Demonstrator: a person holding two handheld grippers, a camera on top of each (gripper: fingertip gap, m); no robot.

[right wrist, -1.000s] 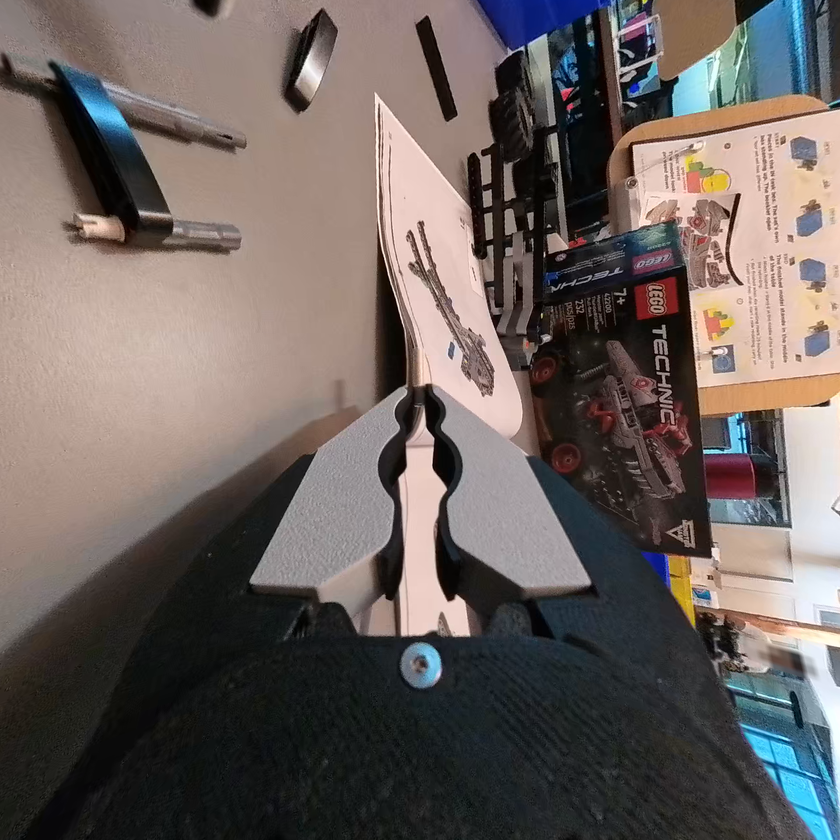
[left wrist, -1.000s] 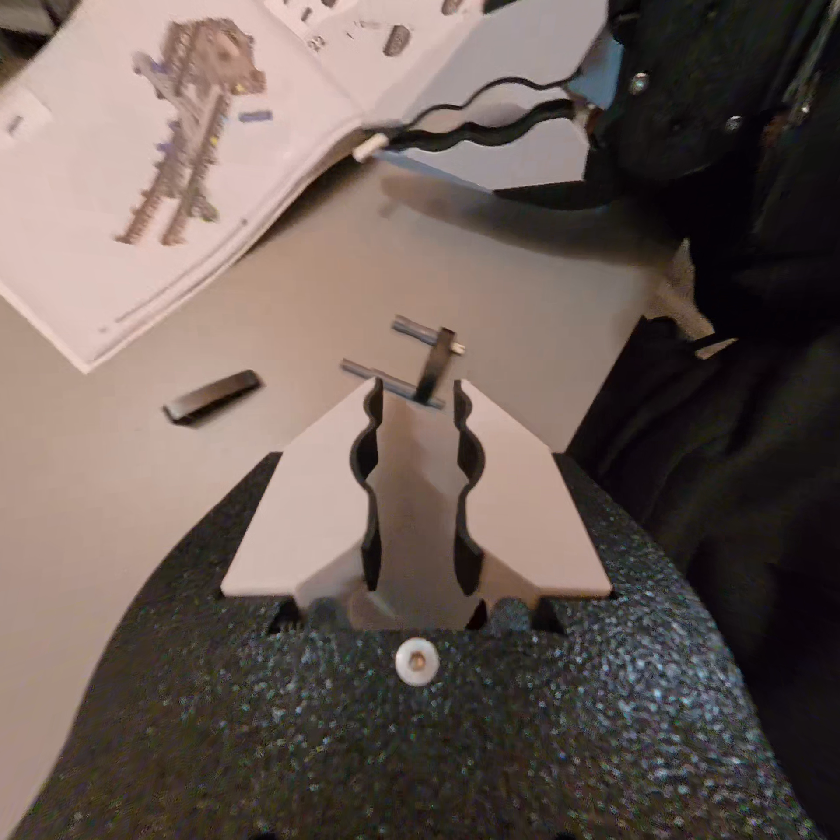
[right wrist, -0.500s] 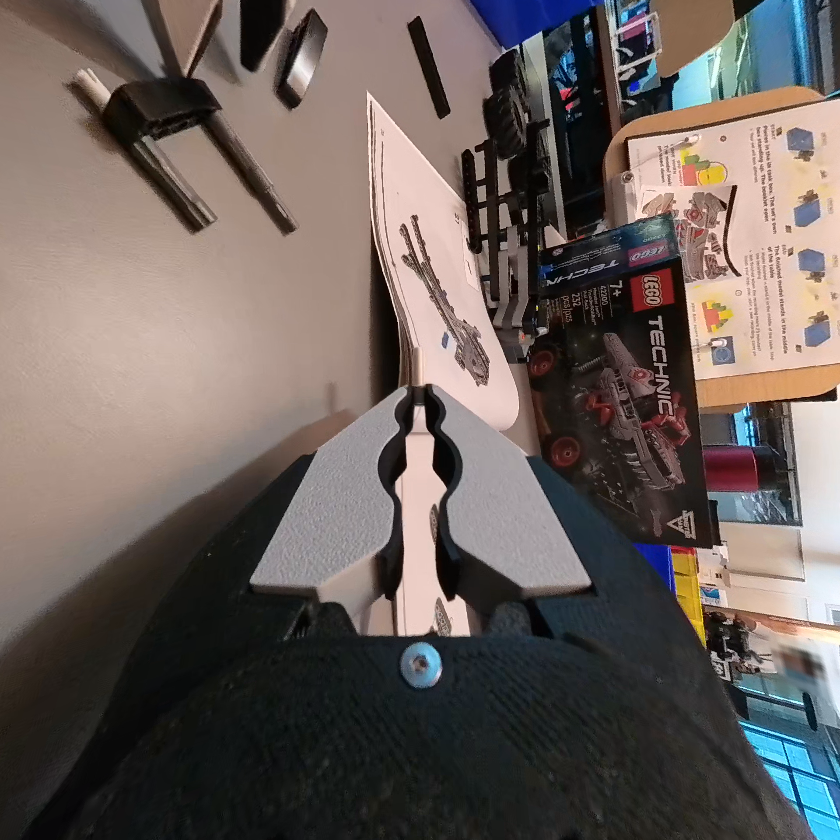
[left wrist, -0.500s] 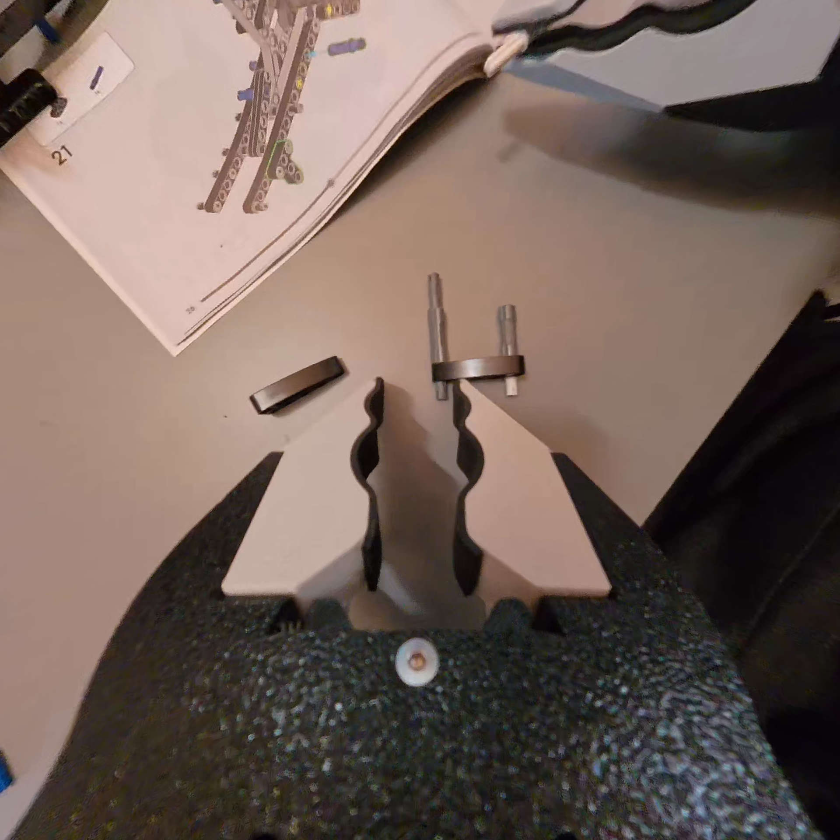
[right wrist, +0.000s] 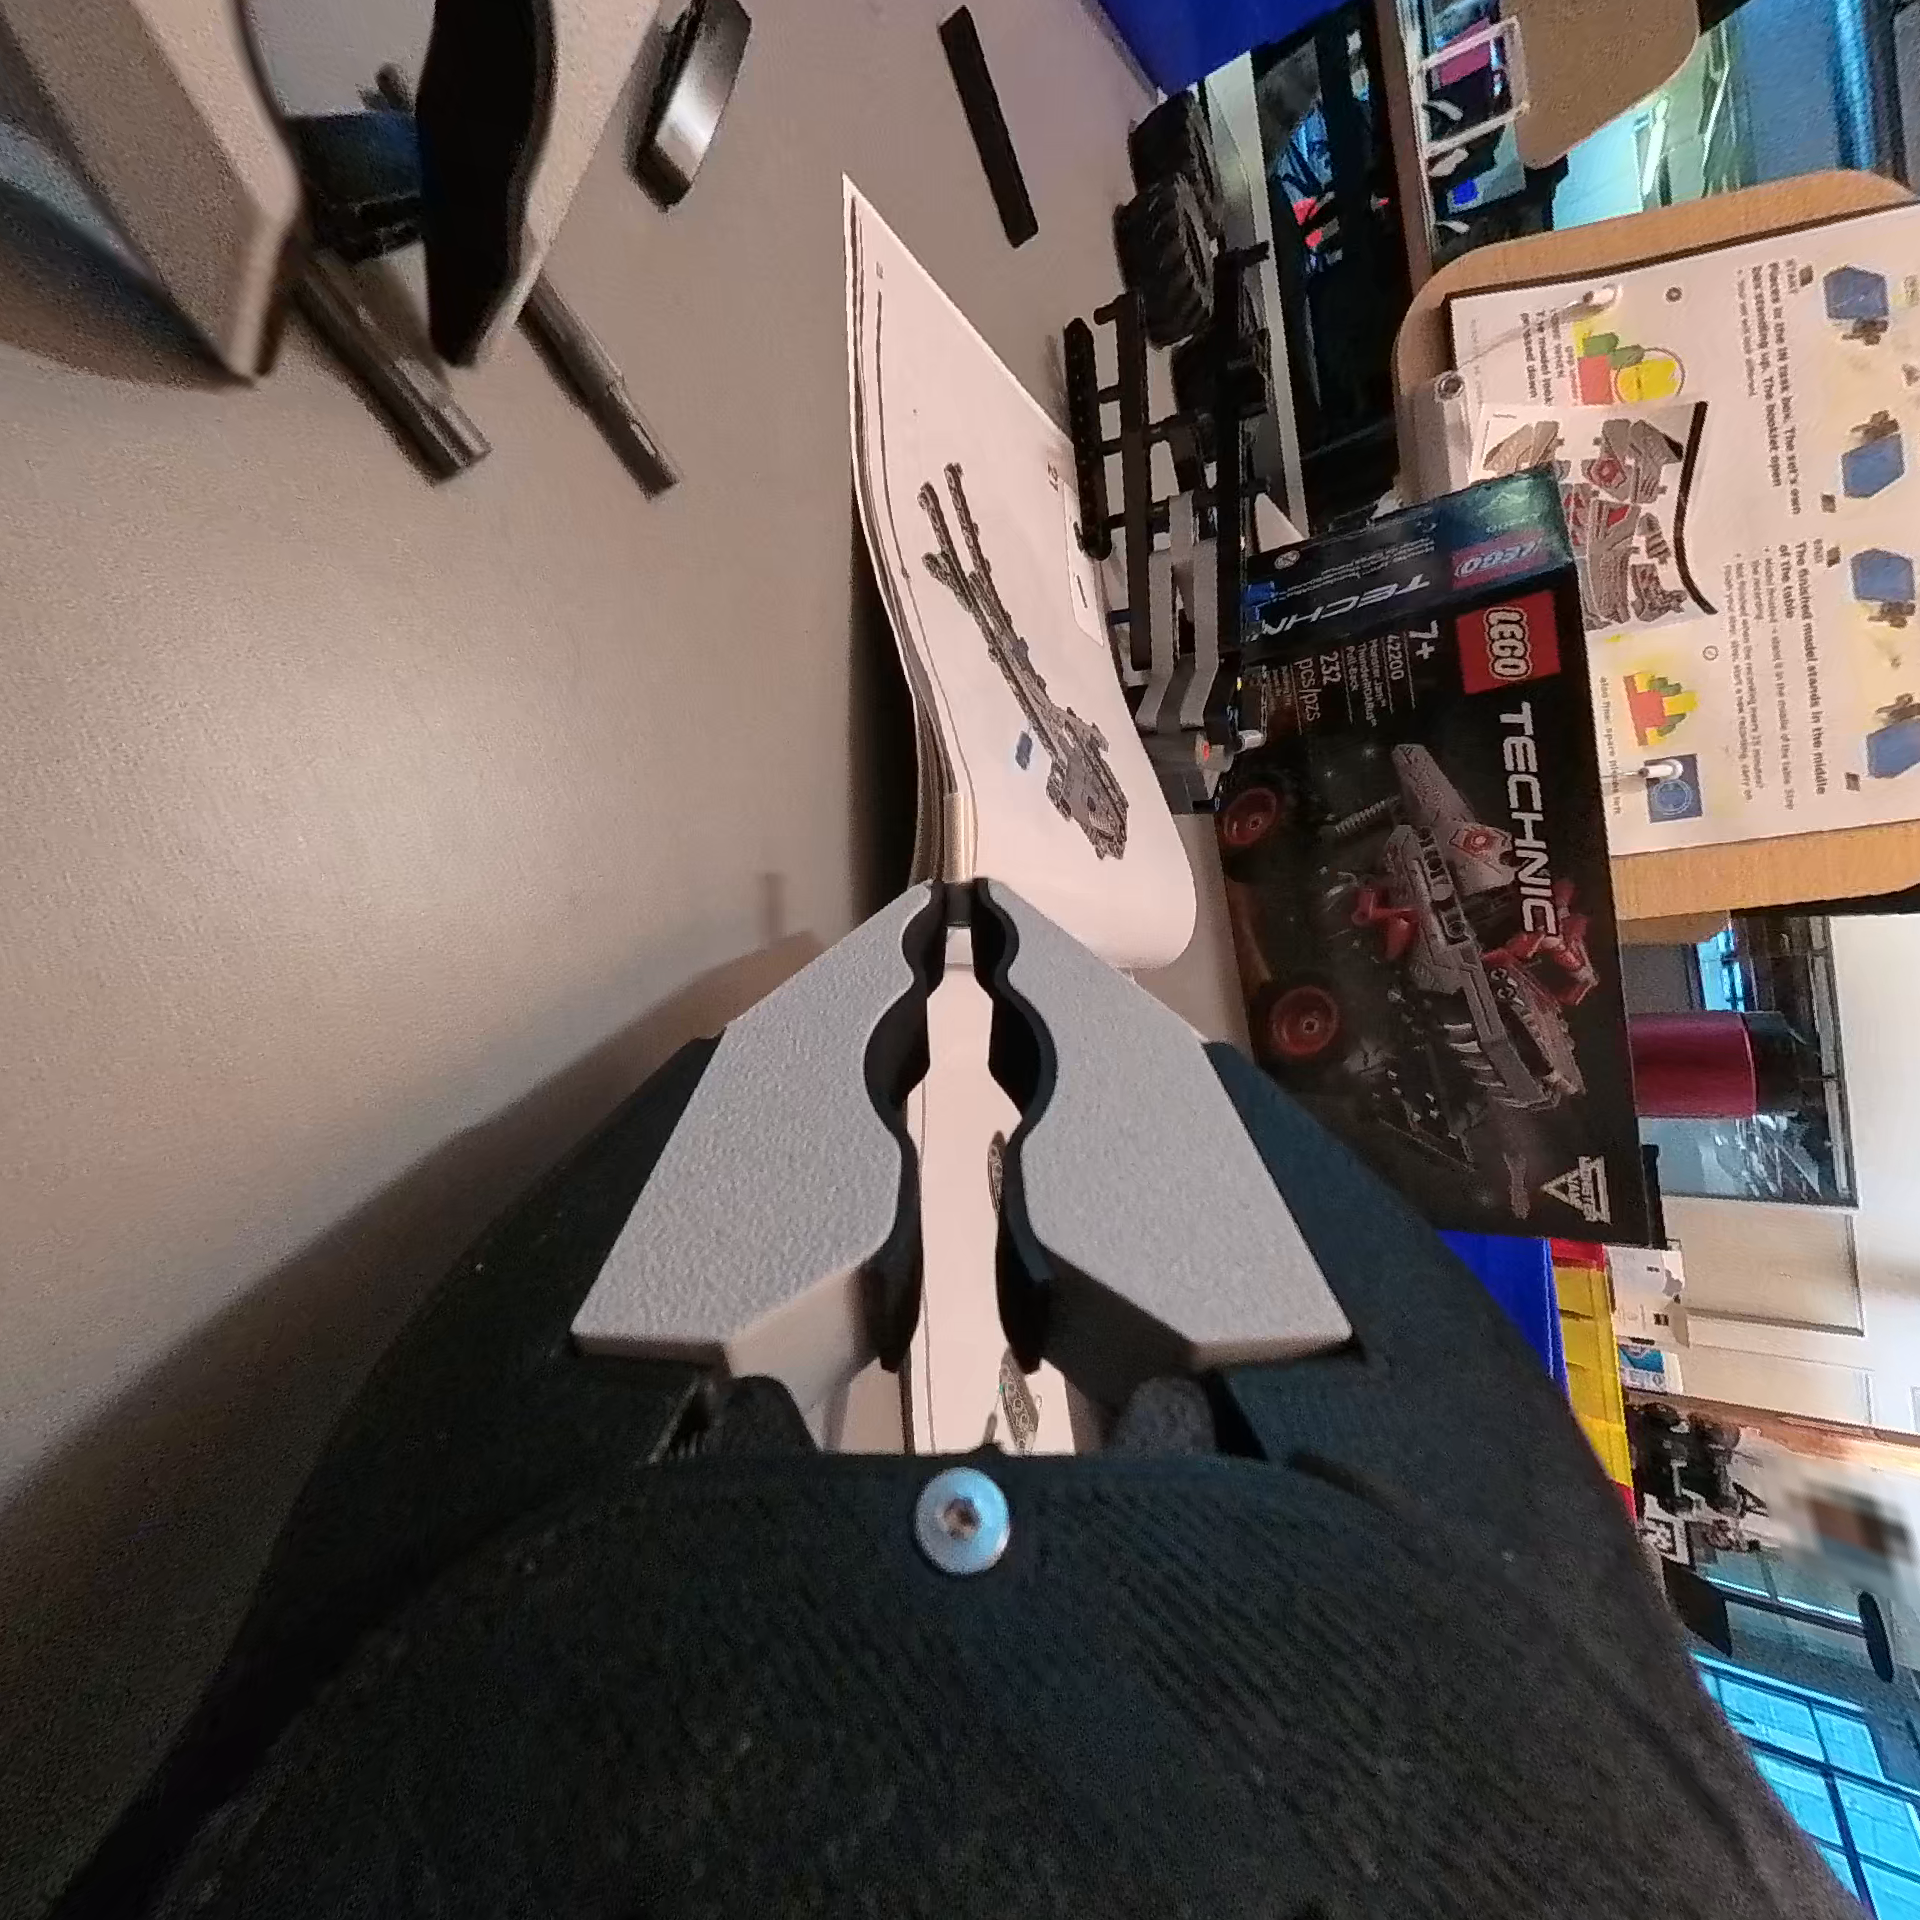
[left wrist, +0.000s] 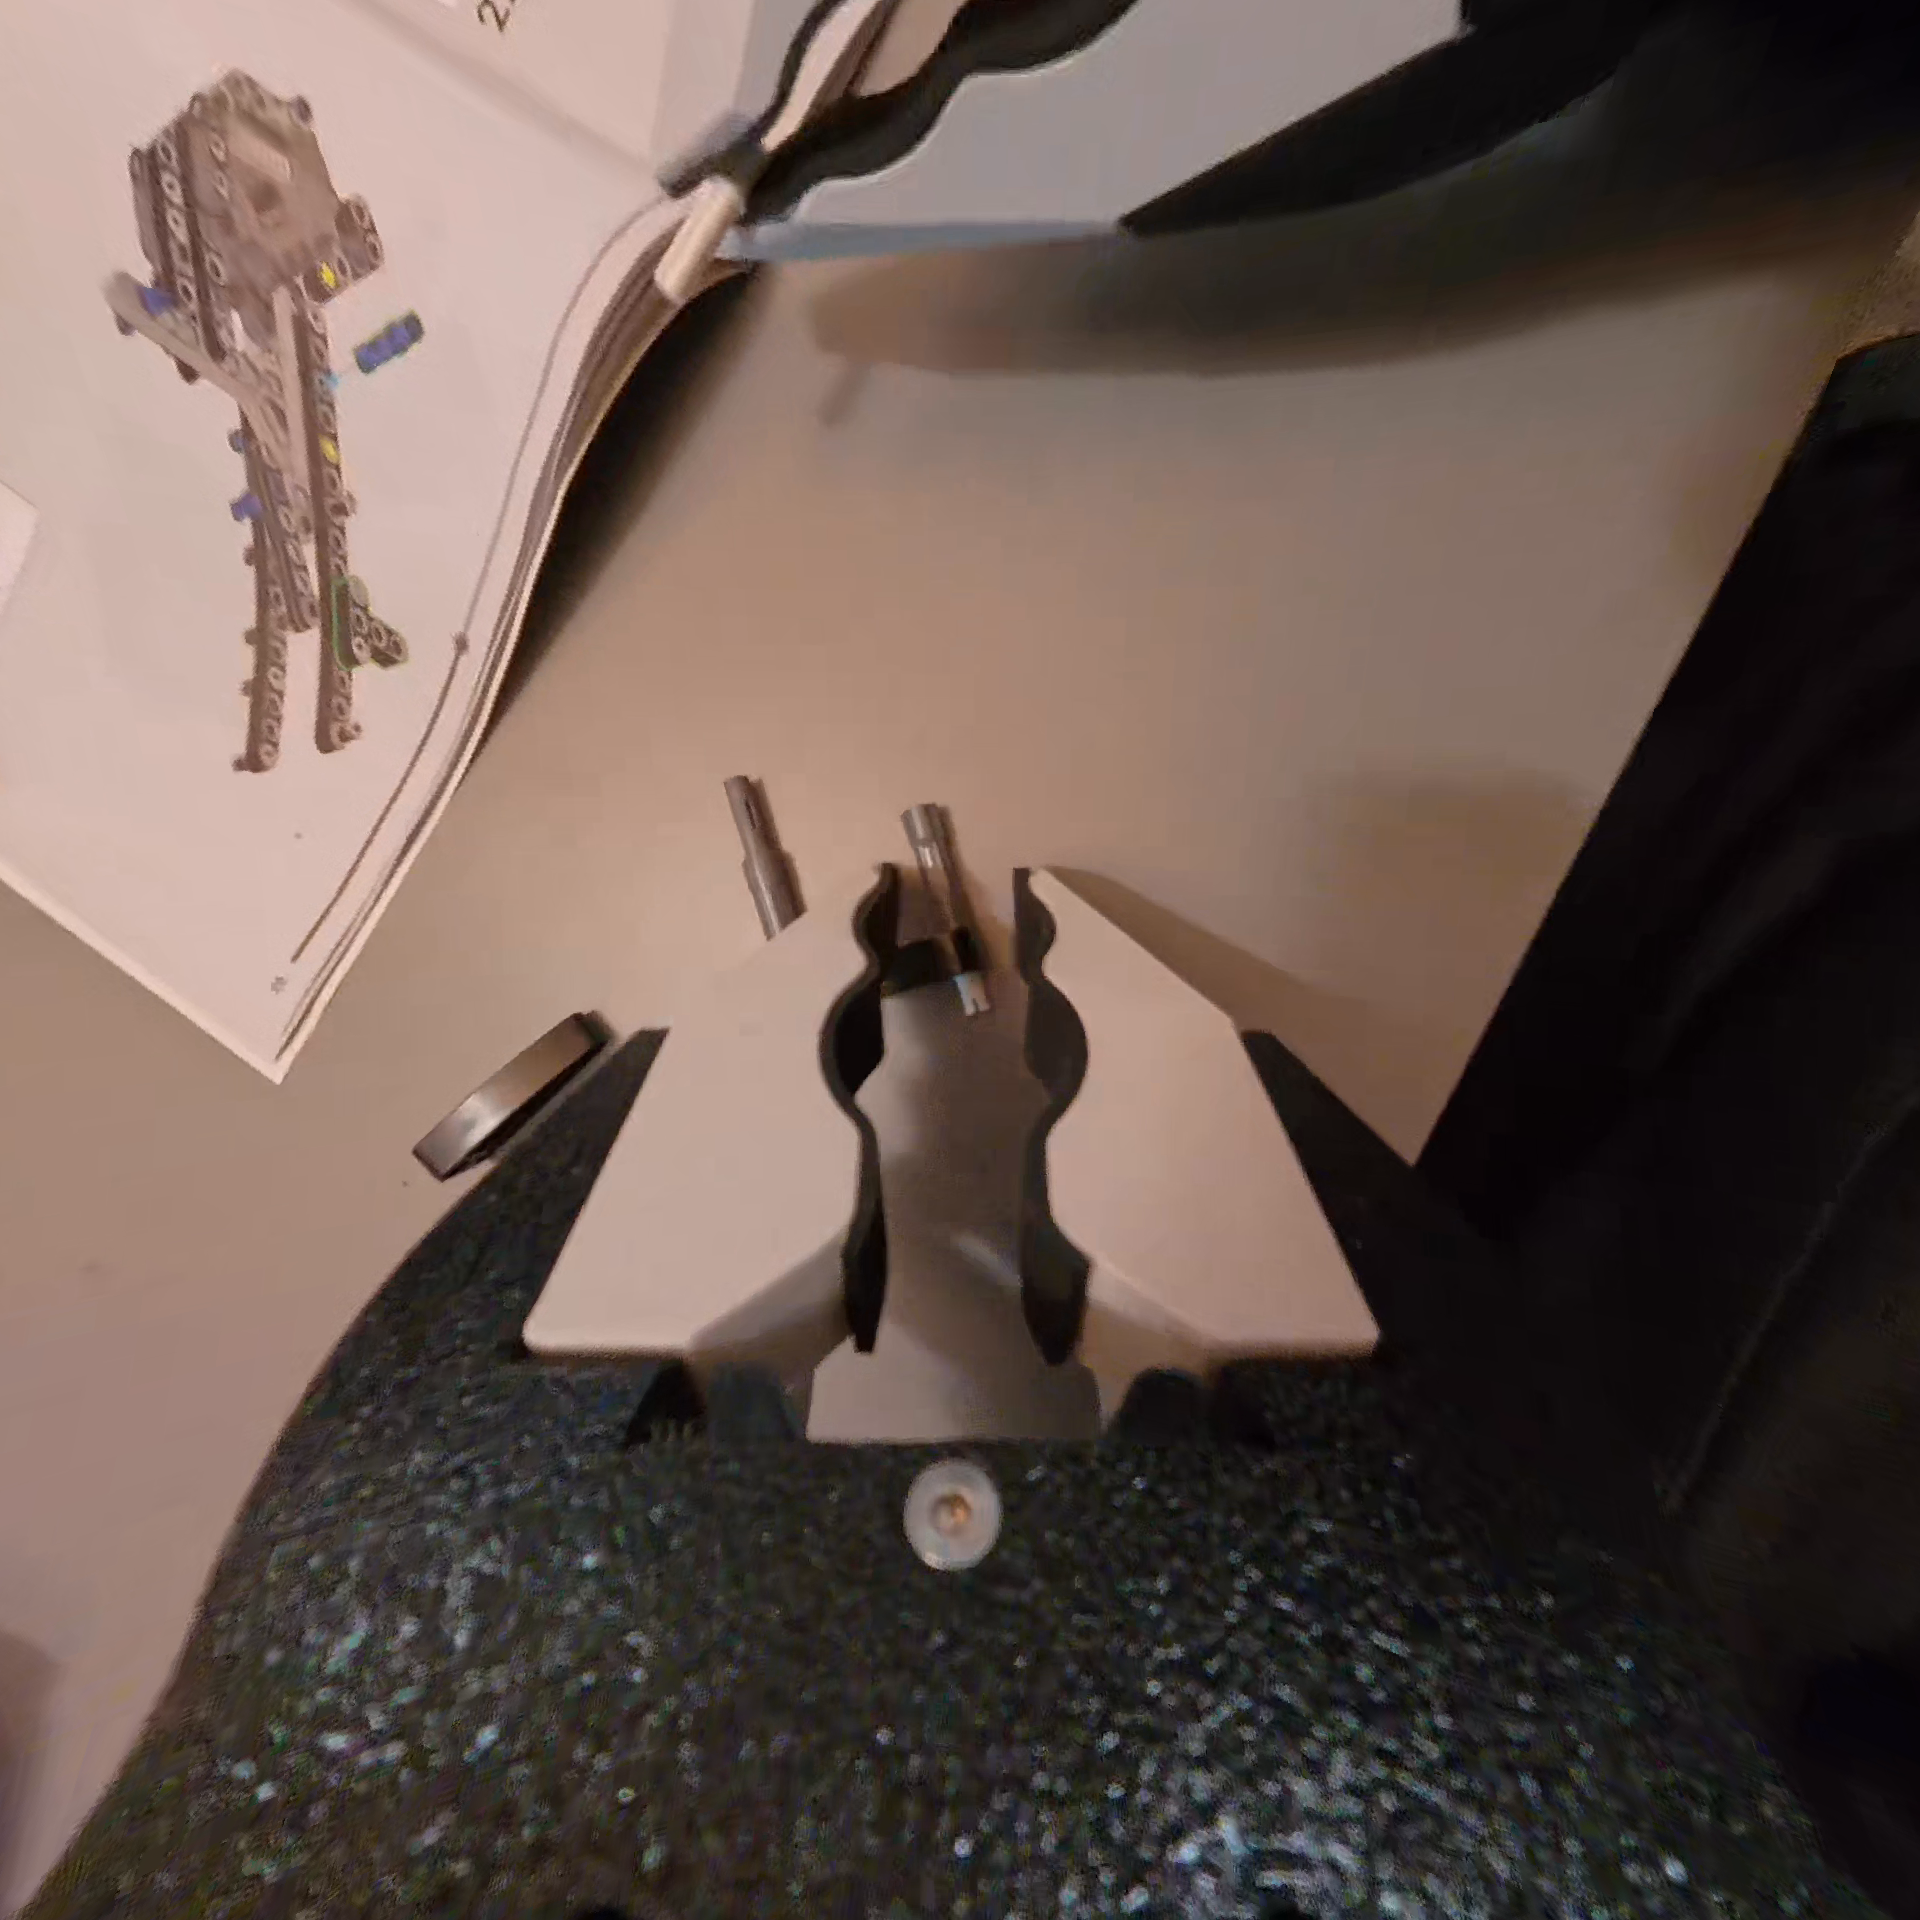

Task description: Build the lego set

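On the plain grey tabletop [left wrist: 1195, 623], near its edge, lies a small black plastic beam carrying two grey axles [left wrist: 940, 925]: light, rigid, best pinched across the beam. The left gripper [left wrist: 951, 914] straddles it, fingers moderately apart. The right gripper [right wrist: 961, 914] pinches a small whitish peg [right wrist: 963, 836].

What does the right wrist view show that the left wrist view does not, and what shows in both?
Only the right wrist view: the set's box, a partly built black frame, a black beam, and an instruction poster.

Only the left wrist view: dark clothing at the table edge.

Both: the open instruction booklet, the black connector with two grey axles between the open left gripper, a loose short black beam, and the right gripper shut on a small light pin.
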